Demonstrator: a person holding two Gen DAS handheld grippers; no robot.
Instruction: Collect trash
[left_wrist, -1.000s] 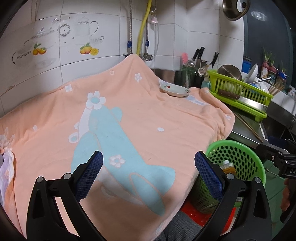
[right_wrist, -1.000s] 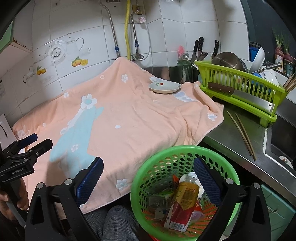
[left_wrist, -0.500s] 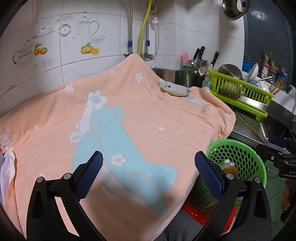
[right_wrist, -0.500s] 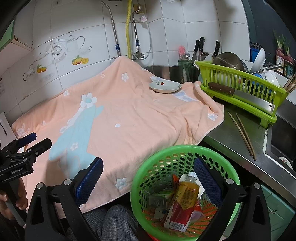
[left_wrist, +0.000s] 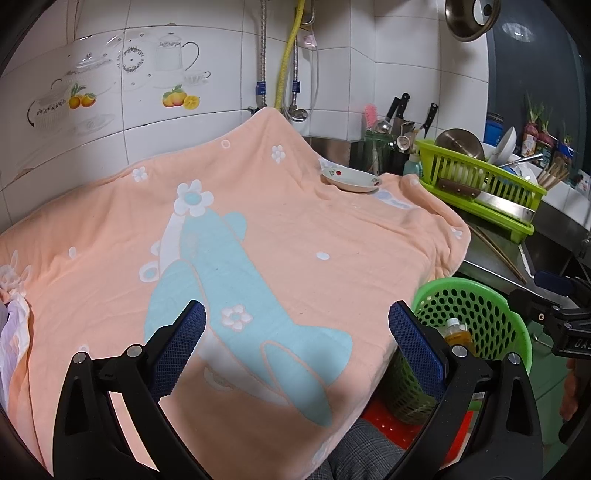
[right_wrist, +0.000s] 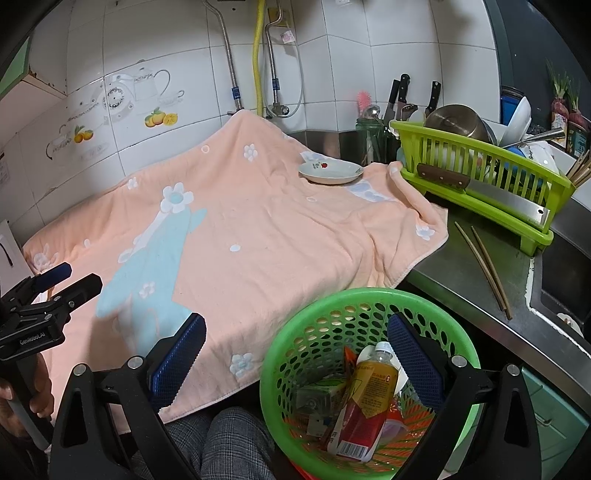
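While both claws gape empty, left claw (left_wrist: 297, 332), right claw (right_wrist: 297, 334): basket (right_wrist: 314, 306) trash partly hidden, bottle (right_wrist: 369, 384) label unreadable.

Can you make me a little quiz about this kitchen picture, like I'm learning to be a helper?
1. True or false: the left gripper is holding a piece of trash.
2. Where is the bottle? A) on the towel B) in the green basket C) in the dish rack
3. What sits on the towel's far corner, near the rack?

Key:
1. False. Both the left gripper and the right gripper are open and hold nothing.
2. B. It lies in the basket with other wrappers.
3. A small plate.
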